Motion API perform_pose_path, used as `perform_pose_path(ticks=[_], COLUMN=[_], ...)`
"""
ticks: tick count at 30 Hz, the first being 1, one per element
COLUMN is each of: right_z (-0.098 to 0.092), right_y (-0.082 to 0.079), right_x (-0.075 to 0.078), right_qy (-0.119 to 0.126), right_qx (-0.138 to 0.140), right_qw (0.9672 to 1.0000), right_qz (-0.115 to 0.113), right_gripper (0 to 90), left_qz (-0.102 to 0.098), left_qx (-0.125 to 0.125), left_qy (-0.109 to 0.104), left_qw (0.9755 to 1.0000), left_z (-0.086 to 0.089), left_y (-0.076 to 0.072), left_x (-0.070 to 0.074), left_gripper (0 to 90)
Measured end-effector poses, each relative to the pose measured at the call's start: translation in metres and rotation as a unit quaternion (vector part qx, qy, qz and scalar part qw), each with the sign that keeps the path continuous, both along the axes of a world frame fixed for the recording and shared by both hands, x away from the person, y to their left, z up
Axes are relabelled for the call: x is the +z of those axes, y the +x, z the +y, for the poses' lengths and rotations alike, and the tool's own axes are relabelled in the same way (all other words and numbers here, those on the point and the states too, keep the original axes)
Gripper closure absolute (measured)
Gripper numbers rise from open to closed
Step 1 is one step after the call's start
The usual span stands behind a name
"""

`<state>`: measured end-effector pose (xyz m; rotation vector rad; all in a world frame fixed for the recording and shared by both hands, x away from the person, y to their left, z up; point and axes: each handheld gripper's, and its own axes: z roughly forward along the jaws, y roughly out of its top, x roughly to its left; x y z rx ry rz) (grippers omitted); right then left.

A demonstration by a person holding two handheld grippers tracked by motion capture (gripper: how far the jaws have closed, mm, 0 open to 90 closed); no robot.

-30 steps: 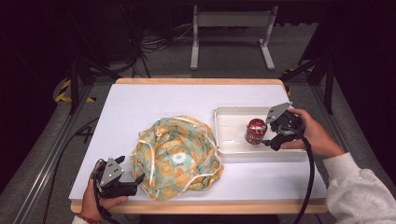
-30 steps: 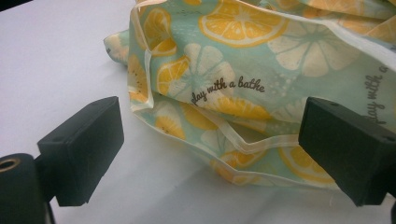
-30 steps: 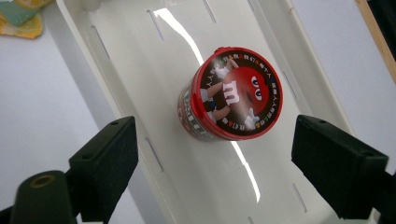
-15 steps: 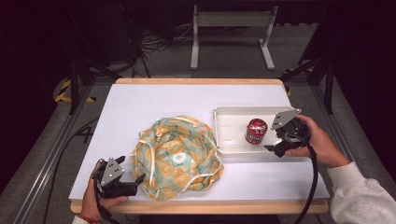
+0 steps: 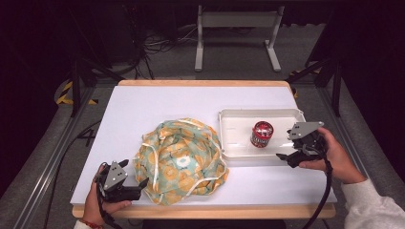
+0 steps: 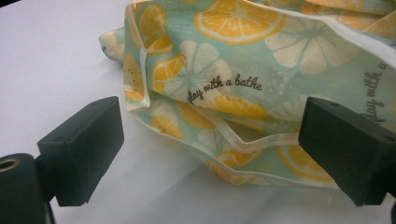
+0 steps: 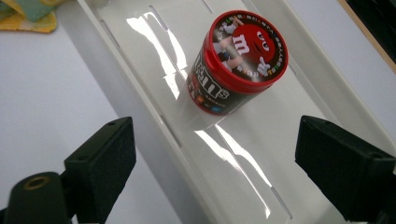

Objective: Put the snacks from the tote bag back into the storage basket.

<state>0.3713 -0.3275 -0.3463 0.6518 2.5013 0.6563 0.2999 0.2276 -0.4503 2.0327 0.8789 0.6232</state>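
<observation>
- Since the right hand-held gripper stands just outside the near right corner of the white tray, we take the red candy tub standing upright inside that tray as the thing in hand; from the gripper it lies at about ten o'clock, clear of the jaws.
- Its jaws have just been opening and stand well apart, with nothing between them; in the right gripper view the tub sits beyond the pads, not touched.
- We judge the tub stiff and light: a small plastic cylinder with a glossy printed wrap and a flat lid, so it may slip under a weak squeeze but should not crush.
- We would take it across the side wall, below the lid rim, with the pads on opposite sides; the tray's shiny floor looks slick, so a push from one pad could slide it.
- The left hand-held gripper rests on the worktop at the seven o'clock edge of the citrus-print cloth, jaws wide and holding nothing; the cloth's hem lies between them, soft and limp.
</observation>
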Motion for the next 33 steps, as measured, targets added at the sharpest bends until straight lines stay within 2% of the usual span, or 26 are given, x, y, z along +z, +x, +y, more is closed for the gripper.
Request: perform_pose_path(ticks=[13,15,26,29,31,33], right_z=[-0.013,-0.016,-0.025,-0.027,-0.029,-0.029], right_y=[-0.017,-0.020,-0.034,-0.036,-0.041,-0.043], right_x=[-0.012,-0.014,-0.030,-0.033,-0.038,-0.042], right_qy=[0.014,0.022,0.023,0.023,0.036,0.037], right_qx=[-0.007,-0.012,-0.022,-0.018,-0.008,-0.011], right_qw=[0.9998,0.9996,0.9990,0.9991,0.9988,0.9986], right_qz=[-0.015,-0.013,-0.031,-0.032,-0.031,-0.035], right_gripper=[9.7,9.6,8.0,7.9,7.6,7.6], left_qz=[0.002,0.002,0.003,0.004,0.005,0.004], left_qx=[-0.002,-0.005,-0.006,-0.005,-0.006,-0.006], left_qy=[0.001,0.000,0.005,0.006,0.008,0.009], left_qw=[1.0000,1.0000,1.0000,1.0000,0.9999,0.9999], left_z=[-0.001,-0.001,-0.002,-0.003,-0.003,-0.003], left_y=[0.000,0.000,0.002,0.002,0.002,0.002], left_x=[0.000,0.000,-0.001,-0.001,-0.001,-0.001], left_gripper=[7.4,7.4,7.4,7.3,7.4,7.4])
